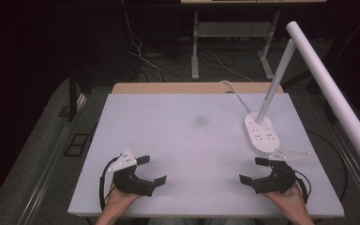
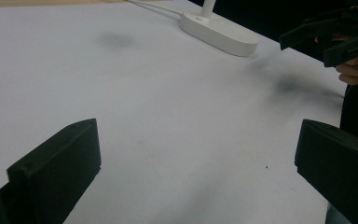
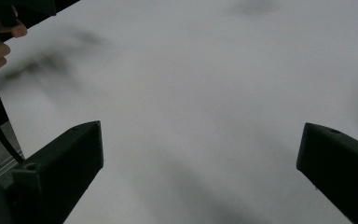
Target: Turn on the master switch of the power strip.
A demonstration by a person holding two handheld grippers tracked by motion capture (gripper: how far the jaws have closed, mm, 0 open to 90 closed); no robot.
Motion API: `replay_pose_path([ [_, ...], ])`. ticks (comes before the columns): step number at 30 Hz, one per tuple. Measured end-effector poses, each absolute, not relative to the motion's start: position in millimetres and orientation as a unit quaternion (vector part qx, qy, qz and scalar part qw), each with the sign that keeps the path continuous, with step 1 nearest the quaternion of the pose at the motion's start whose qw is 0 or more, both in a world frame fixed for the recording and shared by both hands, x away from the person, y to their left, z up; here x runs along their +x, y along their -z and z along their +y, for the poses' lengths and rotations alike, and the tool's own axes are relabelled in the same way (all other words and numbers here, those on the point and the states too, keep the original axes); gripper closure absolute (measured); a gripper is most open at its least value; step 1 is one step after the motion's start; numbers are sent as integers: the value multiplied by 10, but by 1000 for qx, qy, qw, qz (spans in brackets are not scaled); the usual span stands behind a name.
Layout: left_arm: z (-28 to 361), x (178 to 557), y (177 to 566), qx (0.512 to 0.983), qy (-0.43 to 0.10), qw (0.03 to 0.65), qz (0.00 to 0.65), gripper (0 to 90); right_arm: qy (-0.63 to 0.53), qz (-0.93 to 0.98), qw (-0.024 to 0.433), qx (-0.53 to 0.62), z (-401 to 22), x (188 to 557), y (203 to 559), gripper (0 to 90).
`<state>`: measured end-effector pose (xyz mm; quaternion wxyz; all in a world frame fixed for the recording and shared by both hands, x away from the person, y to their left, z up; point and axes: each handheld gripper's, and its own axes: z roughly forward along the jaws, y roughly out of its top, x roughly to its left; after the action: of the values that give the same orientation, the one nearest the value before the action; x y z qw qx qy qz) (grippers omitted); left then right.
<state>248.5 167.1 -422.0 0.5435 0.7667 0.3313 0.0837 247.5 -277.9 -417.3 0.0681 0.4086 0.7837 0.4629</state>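
My left gripper (image 1: pixel 151 169) rests low over the white table top (image 1: pixel 187 140) near its front left, jaws spread wide with nothing between them. My right gripper (image 1: pixel 254 169) mirrors it near the front right, also open and empty. In the left gripper view my own left gripper (image 2: pixel 198 158) frames bare table, and the right gripper (image 2: pixel 328 39) shows far off at the top right, held by a hand. In the right gripper view the right gripper (image 3: pixel 200 158) likewise frames only white surface.
A white desk lamp base (image 1: pixel 261 133) stands at the right back of the table, also seen as the lamp base (image 2: pixel 219 33). Its long tube head (image 1: pixel 333 89) reaches out over the right edge. A faint grey smudge (image 1: pixel 200 121) marks the table's middle. Cables lie on the floor behind.
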Motion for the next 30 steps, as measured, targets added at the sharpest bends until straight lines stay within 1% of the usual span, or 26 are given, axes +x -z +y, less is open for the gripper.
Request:
replay_pose_path([
  [30,1714,2490,4235,762,-85,544,342,0,-452,788,59,413,-2769,2487,4189,0],
])
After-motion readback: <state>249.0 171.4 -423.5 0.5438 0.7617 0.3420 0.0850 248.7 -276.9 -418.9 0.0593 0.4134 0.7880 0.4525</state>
